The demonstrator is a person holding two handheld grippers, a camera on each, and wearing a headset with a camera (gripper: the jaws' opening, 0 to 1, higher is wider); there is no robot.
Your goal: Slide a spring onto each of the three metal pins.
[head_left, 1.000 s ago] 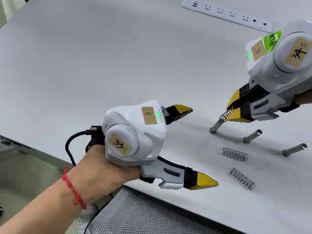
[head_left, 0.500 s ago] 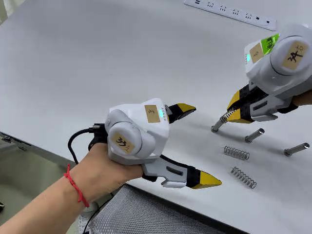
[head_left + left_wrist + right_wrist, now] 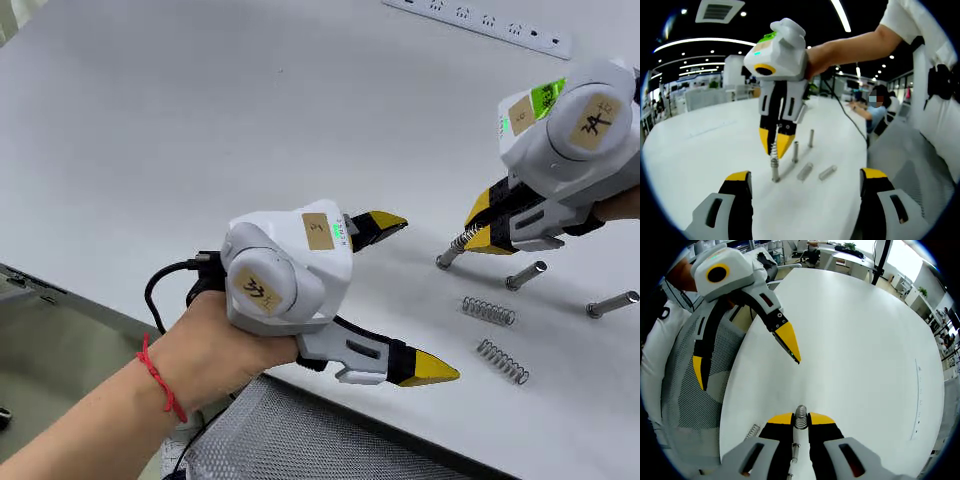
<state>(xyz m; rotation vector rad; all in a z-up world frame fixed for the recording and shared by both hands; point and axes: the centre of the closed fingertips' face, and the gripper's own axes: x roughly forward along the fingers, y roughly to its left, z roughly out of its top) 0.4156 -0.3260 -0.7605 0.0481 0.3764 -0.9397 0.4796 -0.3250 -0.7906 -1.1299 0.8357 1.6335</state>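
Note:
My right gripper [image 3: 478,238] is shut on a small steel spring [image 3: 462,240], whose lower end sits at the top of the leftmost upright metal pin [image 3: 445,259]. In the right gripper view the spring [image 3: 800,417] is pinched between the yellow tips, with the pin [image 3: 794,450] below it. Two more pins [image 3: 527,274] [image 3: 612,304] stand bare to the right. Two loose springs [image 3: 489,311] [image 3: 502,361] lie on the table in front of them. My left gripper [image 3: 415,297] hovers open and empty at the table's near edge, left of the pins. The left gripper view shows the held spring [image 3: 773,150] above its pin [image 3: 775,172].
The white table [image 3: 200,130] stretches wide to the left and back. A white power strip [image 3: 480,22] lies along the far edge. A grey mesh chair back [image 3: 290,440] sits below the table's near edge, under my left hand.

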